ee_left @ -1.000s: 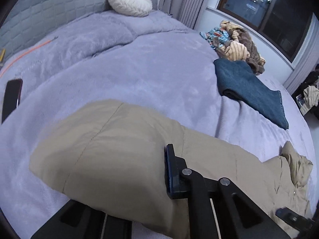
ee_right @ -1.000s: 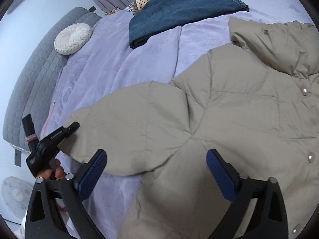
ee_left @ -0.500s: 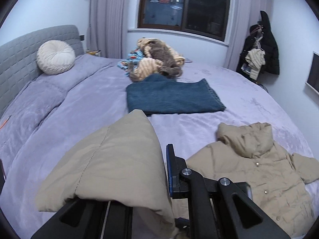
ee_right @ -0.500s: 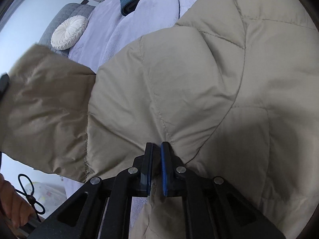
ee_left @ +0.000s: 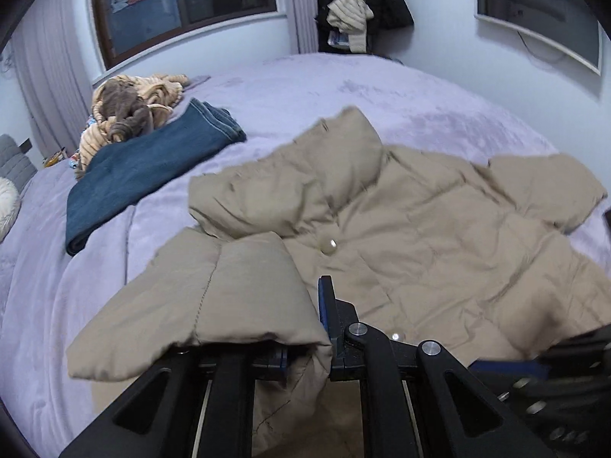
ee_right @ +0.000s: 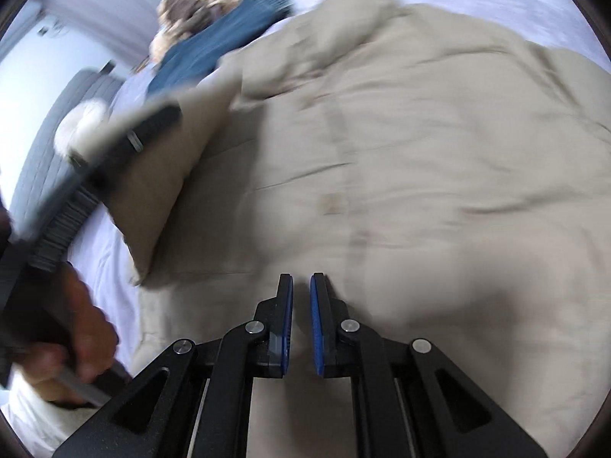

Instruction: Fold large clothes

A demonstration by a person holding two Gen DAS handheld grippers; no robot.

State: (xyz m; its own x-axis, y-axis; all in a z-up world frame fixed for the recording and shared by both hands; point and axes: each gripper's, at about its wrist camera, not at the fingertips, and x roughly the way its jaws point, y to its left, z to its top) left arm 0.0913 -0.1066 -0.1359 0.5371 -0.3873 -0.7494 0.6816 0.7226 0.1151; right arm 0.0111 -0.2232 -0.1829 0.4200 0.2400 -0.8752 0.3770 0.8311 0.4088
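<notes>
A beige padded jacket (ee_left: 439, 236) lies front up on the lilac bed (ee_left: 382, 95), snaps showing. My left gripper (ee_left: 305, 328) is shut on the jacket's sleeve (ee_left: 214, 294), which drapes over its left finger and hangs above the jacket's chest. In the right wrist view that left gripper (ee_right: 152, 122) shows blurred at the left with the sleeve (ee_right: 172, 191), a hand (ee_right: 88, 328) below it. My right gripper (ee_right: 301, 286) is low over the jacket (ee_right: 420, 152). Its jaws are opening, only a narrow slit apart, and beige fabric fills the slit.
Folded blue jeans (ee_left: 145, 168) lie beyond the jacket to the left, with a heap of striped and brown clothes (ee_left: 130, 110) behind them. A white round cushion (ee_left: 5, 206) sits at the headboard. Coats (ee_left: 359, 4) hang by the window.
The left gripper has swung the sleeve from the bed's left side across onto the jacket. The right gripper, wide open a second ago, closed on the jacket and moved along it.
</notes>
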